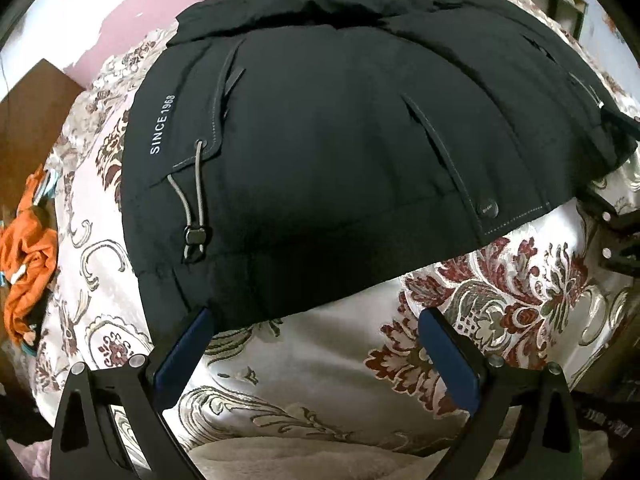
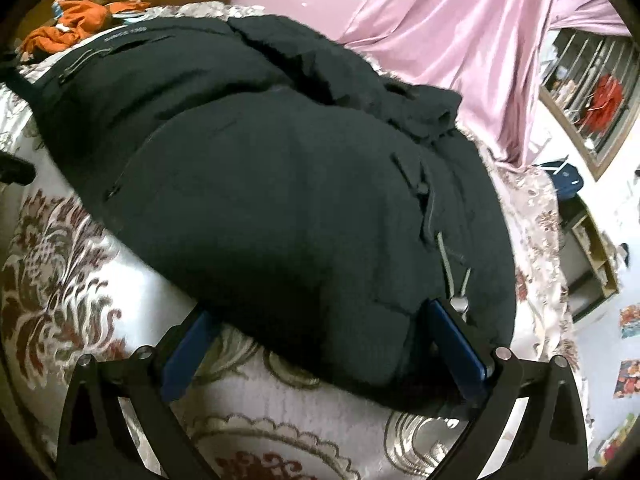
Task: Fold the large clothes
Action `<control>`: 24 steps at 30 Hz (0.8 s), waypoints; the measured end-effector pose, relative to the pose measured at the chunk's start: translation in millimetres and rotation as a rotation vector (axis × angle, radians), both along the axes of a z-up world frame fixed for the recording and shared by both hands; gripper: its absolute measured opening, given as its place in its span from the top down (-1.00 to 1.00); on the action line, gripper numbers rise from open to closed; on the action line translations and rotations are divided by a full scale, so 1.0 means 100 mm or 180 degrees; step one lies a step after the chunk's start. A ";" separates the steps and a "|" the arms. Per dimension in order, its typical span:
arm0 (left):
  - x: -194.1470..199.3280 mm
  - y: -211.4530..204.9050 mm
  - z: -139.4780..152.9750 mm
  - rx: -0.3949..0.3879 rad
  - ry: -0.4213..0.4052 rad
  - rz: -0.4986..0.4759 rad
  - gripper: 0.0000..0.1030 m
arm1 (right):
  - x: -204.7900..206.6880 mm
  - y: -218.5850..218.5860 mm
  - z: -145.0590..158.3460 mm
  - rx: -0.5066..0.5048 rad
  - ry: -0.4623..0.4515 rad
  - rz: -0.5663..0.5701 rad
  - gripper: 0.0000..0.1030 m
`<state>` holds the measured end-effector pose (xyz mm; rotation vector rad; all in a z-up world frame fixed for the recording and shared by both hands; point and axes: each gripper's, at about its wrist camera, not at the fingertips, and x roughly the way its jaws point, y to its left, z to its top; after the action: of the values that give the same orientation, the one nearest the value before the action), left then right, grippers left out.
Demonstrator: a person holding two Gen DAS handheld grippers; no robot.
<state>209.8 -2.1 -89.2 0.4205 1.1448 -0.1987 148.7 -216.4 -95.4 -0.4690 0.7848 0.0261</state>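
A large black padded jacket (image 1: 340,152) lies spread on a floral bedspread (image 1: 320,360); it has white "SINCE 1968" lettering, a grey drawcord with a toggle and a snap button. My left gripper (image 1: 316,320) is open at the jacket's near hem, its left finger touching the hem edge. In the right wrist view the jacket (image 2: 260,200) fills the middle. My right gripper (image 2: 316,320) is open, with the jacket's lower hem lying between its blue pads (image 2: 456,344). The right gripper also shows at the right edge of the left wrist view (image 1: 616,236).
An orange garment (image 1: 28,256) lies at the bed's left edge, also seen far left in the right wrist view (image 2: 80,20). A pink curtain (image 2: 480,40) hangs behind the bed. Shelves (image 2: 592,256) and a window (image 2: 592,92) stand at right.
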 end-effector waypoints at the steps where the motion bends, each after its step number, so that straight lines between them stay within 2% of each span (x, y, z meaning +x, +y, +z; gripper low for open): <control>1: -0.01 0.00 0.00 -0.0010 -0.0001 -0.0006 -0.99 | 0.02 0.02 0.01 -0.0028 -0.0032 -0.0022 -0.96; 7: -0.10 -0.07 0.02 0.0069 -0.0111 -0.0116 -0.99 | 0.22 0.02 0.10 0.0094 -0.0062 -0.0117 -0.96; 12: -0.22 -0.13 0.07 0.0117 -0.0237 -0.0185 -0.99 | 0.35 -0.10 0.35 0.0474 -0.0082 -0.0102 -0.96; 15: -0.29 -0.16 0.09 0.0092 -0.0270 -0.0263 -0.99 | 0.50 -0.17 0.52 0.0690 0.0015 -0.0050 -0.96; 19: -0.35 -0.19 0.12 0.0106 -0.0332 -0.0347 -0.99 | 0.79 -0.30 0.72 0.1142 0.0201 -0.0006 -0.96; 24: -0.19 -0.24 0.11 0.0249 -0.0323 -0.0404 -0.99 | 1.17 -0.48 0.73 0.1893 0.0600 -0.0158 -0.96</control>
<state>190.8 -26.2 -78.3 0.5671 1.0293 -0.2411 265.8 -264.6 -22.1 0.1196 0.9268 0.2536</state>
